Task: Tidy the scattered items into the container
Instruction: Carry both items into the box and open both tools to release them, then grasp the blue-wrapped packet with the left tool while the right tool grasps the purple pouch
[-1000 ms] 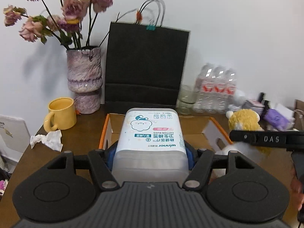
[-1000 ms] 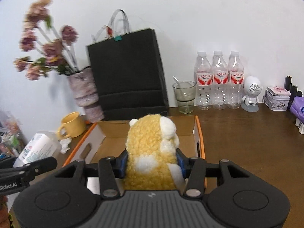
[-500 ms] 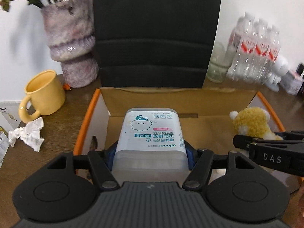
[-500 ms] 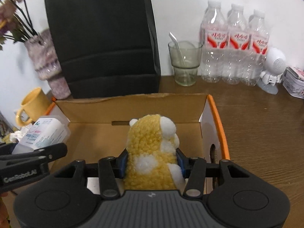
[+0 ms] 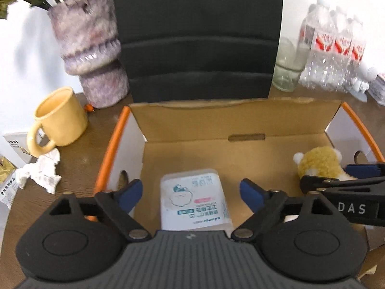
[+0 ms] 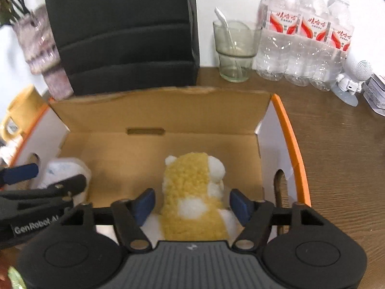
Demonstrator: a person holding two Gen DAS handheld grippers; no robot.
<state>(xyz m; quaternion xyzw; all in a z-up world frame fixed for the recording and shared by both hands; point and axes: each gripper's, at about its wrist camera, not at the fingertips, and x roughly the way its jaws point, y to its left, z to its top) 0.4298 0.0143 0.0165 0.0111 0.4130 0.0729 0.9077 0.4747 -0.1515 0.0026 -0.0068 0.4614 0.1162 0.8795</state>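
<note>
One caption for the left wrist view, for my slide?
Open left gripper above the swab box inside the carton.

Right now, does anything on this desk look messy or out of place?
Yes: a crumpled white paper scrap lies loose on the brown wooden table, beside the yellow ceramic mug, outside the orange-edged cardboard box.
</note>
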